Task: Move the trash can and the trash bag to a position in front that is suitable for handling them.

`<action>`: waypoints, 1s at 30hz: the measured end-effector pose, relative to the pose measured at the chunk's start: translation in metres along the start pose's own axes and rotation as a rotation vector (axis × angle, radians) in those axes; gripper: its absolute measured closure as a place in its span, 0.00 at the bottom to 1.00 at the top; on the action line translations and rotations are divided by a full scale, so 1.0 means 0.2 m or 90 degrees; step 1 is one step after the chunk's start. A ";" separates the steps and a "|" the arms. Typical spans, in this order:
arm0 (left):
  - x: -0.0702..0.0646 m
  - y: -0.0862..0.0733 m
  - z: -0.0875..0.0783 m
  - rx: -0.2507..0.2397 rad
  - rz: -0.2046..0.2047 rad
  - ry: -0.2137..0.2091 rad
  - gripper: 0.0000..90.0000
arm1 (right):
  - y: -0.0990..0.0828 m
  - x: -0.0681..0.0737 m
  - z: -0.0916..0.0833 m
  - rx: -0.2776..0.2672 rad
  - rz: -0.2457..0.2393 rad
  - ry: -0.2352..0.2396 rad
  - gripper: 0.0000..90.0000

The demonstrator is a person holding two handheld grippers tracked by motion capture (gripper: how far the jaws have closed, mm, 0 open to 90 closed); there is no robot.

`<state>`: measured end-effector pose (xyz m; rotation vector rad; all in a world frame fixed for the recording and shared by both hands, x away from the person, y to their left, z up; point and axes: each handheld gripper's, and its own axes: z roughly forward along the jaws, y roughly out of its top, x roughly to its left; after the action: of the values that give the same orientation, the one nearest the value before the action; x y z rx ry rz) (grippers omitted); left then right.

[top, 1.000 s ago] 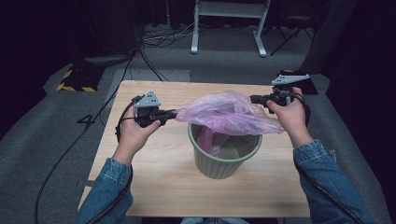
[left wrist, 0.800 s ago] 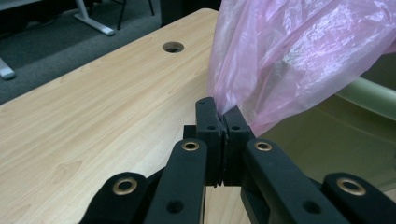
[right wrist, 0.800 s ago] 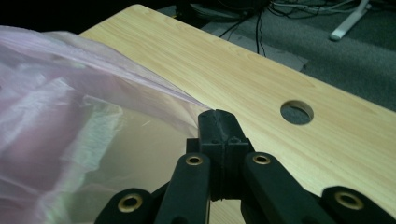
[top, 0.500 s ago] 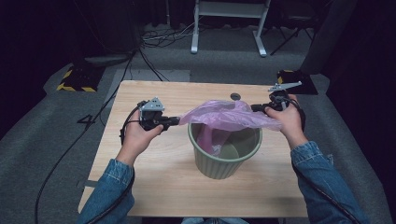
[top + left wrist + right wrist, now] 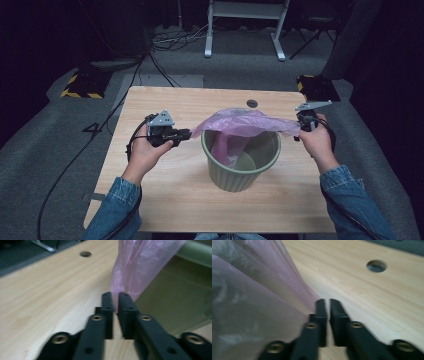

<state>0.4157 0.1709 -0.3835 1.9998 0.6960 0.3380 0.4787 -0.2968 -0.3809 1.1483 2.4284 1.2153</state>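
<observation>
A green ribbed bin (image 5: 240, 175) stands mid-table with a pink plastic bag (image 5: 240, 122) spread over its mouth and hanging inside. My left gripper (image 5: 187, 133) is level with the rim on the bin's left. Its jaws have just been opening and show a narrow gap (image 5: 115, 295), with the bag's corner (image 5: 140, 265) hanging loose in it beside the bin wall (image 5: 175, 297). My right gripper (image 5: 299, 131) sits at the bag's right end. Its jaws have also just been opening, and the slim gap (image 5: 327, 301) holds nothing. The bag (image 5: 249, 302) lies against the left jaw's outer side.
The wooden table (image 5: 165, 200) has a round cable hole (image 5: 252, 103) behind the bin. A black box (image 5: 317, 87) sits off the far right corner. On the floor are a striped yellow-black block (image 5: 80, 85), cables (image 5: 165, 42) and a white metal stand (image 5: 245, 25).
The right gripper has come down towards the table, lowering the bag onto the bin's rim. The bag, stretched taut and high before, now sags over the bin. The left gripper stayed almost in place.
</observation>
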 end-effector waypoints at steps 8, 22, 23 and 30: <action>-0.09 0.05 -0.16 -0.050 0.059 0.051 0.41 | -0.04 -0.01 -0.27 -0.084 -0.020 -0.084 0.54; -0.12 0.11 -0.12 -0.044 0.080 0.039 0.35 | -0.17 0.11 -0.59 -0.088 -0.054 -0.081 0.44; -0.11 0.11 -0.11 -0.048 0.075 0.035 0.35 | -0.18 0.14 -0.60 -0.096 -0.060 -0.069 0.43; -0.04 0.10 -0.02 -0.013 0.069 0.048 0.37 | -0.15 0.28 -0.58 -0.113 -0.102 -0.018 0.41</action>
<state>0.4147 0.1619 -0.3637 2.0173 0.6300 0.4846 0.3689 -0.3376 -0.3194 0.8963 2.2886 1.3227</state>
